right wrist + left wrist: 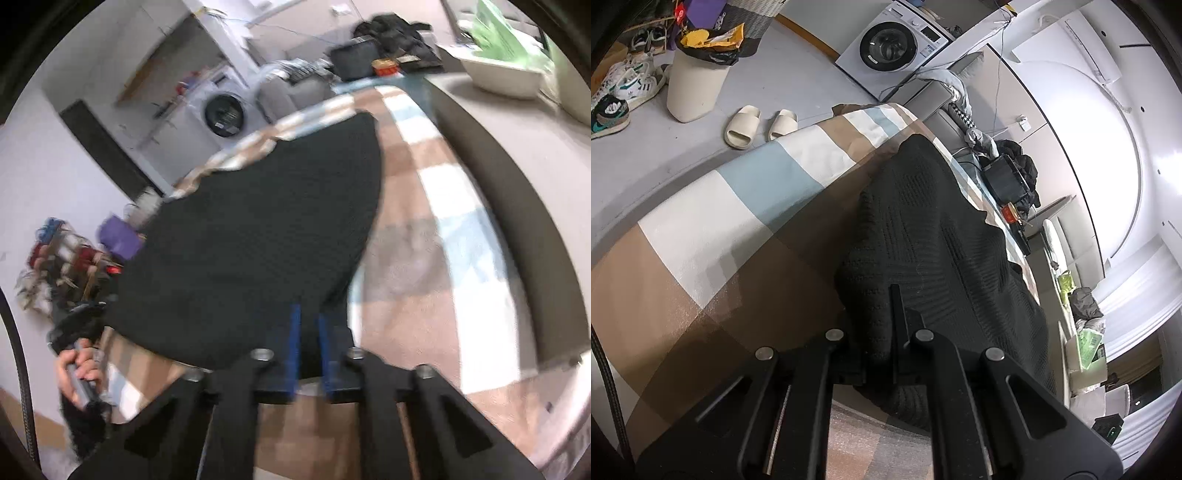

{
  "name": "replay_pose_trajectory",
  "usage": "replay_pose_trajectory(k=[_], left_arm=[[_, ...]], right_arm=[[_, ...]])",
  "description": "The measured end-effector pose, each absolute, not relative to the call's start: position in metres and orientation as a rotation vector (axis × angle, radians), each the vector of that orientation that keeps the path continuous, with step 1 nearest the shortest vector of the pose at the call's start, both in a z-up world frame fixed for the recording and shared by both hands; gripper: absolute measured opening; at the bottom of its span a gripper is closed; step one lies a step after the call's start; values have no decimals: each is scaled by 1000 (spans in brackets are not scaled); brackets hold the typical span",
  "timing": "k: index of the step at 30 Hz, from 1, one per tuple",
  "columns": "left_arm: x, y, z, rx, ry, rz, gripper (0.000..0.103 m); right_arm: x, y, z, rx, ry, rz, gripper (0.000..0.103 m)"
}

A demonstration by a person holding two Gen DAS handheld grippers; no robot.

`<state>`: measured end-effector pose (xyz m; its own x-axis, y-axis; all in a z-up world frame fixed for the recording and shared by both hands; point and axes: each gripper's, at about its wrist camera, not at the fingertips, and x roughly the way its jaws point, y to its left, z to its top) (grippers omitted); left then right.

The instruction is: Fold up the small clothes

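A black knitted garment hangs stretched above a table covered with a brown, white and light-blue checked cloth. My left gripper is shut on the garment's near edge; one finger shows, the other is under the fabric. In the right wrist view the same garment spreads ahead, blurred. My right gripper, with blue pads, is shut on its near corner. The checked cloth lies below. The person's left hand shows at lower left.
On the floor stand a beige bin, slippers and sneakers. A washing machine stands behind. A black device and dark clothes sit at the table's far end. A grey sofa borders the right.
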<state>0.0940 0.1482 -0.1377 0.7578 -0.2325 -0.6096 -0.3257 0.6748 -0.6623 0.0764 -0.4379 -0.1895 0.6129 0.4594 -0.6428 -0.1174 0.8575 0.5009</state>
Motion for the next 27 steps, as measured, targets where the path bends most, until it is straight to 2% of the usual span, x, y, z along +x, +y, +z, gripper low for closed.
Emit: replay_pose_trajectory(k=[7,10,12,16,17,18,19,20,21,24,27], left_arm=[[93,150,-140,-865,736,54,5],[93,151,-140,-872,735,49,5],[95,150,-141,-866,735,47,5],[95,151,-142,-875,736,45,5],[95,151,-142,-872,737,45,5],[95,151,-142,-868,739,44,5],[95,151,-143,-869,739,45,5],[95,151,-143,-868,740,46,5],[95,152,-143,-869,740,47,5],[96,151,-144,-868,740,50,5],[96,152,-147,-878,747,44,5]], right_arm=[[85,-447,-205,421,942,281,5],[90,-447,-198,437,936,276,18],[101,-453,-197,474,915,248,37],[133,-455,-199,525,894,209,38],[139,-454,-200,517,894,204,37],[146,-450,-201,499,898,190,32],[153,-446,-202,481,901,181,25],[158,-441,-201,465,899,190,10],[161,-439,-200,449,891,196,6],[162,-435,-191,356,861,174,5],[166,-447,-203,365,921,118,5]])
